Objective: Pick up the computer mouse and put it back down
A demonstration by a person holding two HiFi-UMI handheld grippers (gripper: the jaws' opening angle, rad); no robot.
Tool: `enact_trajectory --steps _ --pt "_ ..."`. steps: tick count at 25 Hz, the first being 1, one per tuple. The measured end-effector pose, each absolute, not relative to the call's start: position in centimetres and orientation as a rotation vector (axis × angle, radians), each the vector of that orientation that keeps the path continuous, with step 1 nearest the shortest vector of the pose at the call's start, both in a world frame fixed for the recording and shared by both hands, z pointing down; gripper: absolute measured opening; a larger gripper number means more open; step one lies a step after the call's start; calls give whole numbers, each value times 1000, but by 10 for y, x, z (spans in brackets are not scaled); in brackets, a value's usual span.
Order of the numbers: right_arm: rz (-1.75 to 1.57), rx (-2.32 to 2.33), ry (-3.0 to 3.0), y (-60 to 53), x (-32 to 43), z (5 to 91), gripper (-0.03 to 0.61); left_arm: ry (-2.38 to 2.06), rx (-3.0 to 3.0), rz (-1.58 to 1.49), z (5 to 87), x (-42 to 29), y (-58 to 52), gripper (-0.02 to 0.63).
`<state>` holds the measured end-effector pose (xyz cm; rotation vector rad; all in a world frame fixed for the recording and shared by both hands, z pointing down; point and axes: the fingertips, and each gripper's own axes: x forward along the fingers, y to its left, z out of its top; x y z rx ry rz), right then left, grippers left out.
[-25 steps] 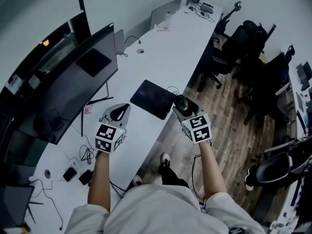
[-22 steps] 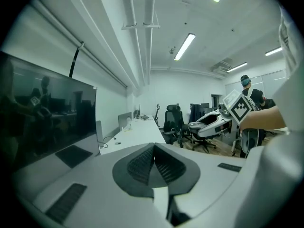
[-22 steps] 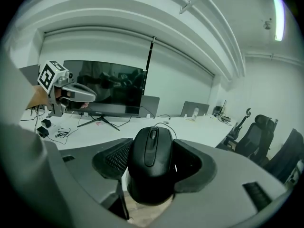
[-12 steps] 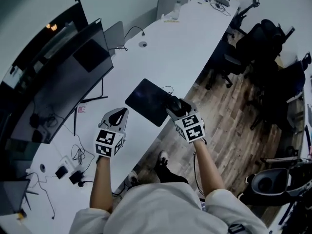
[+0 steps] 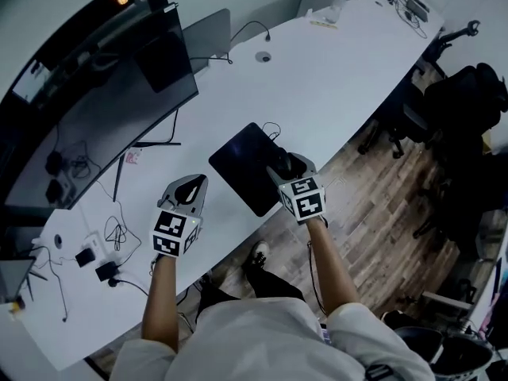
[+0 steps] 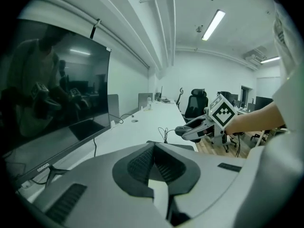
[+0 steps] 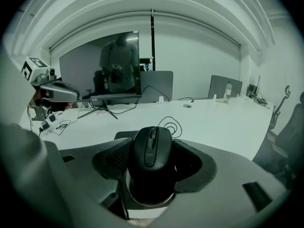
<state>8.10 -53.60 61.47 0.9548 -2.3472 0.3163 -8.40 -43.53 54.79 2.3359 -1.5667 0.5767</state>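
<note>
My right gripper point(image 5: 287, 167) is shut on the black computer mouse point(image 5: 290, 165), holding it by its sides just above the right corner of the dark mouse pad point(image 5: 242, 165). In the right gripper view the mouse point(image 7: 152, 151) sits nose-forward between the two pads, and its thin cable point(image 7: 169, 124) loops onto the white desk beyond. My left gripper point(image 5: 187, 190) hovers over the desk left of the pad, jaws shut with nothing in them point(image 6: 153, 148). The left gripper view shows the right gripper point(image 6: 194, 130) off to its right.
A large dark monitor point(image 5: 103, 78) stands along the desk's left side, with a closed laptop point(image 5: 210, 30) behind it. Cables and small adaptors point(image 5: 95, 252) lie at the near left. Black office chairs point(image 5: 468, 101) stand on the wooden floor past the desk's right edge point(image 5: 349, 145).
Both grippers have come down toward the desk. The right one, still gripping the mouse, has moved from beyond the desk edge to over the pad's right corner.
</note>
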Motion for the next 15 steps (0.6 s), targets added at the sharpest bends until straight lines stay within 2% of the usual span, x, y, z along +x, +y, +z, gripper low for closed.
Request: enact_trajectory --steps 10,15 --pt "413 886 -2209 -556 110 716 281 -1584 2264 630 581 -66 -461 14" --pt "428 906 -2203 -564 116 731 284 -1586 2243 634 589 -55 -460 14"
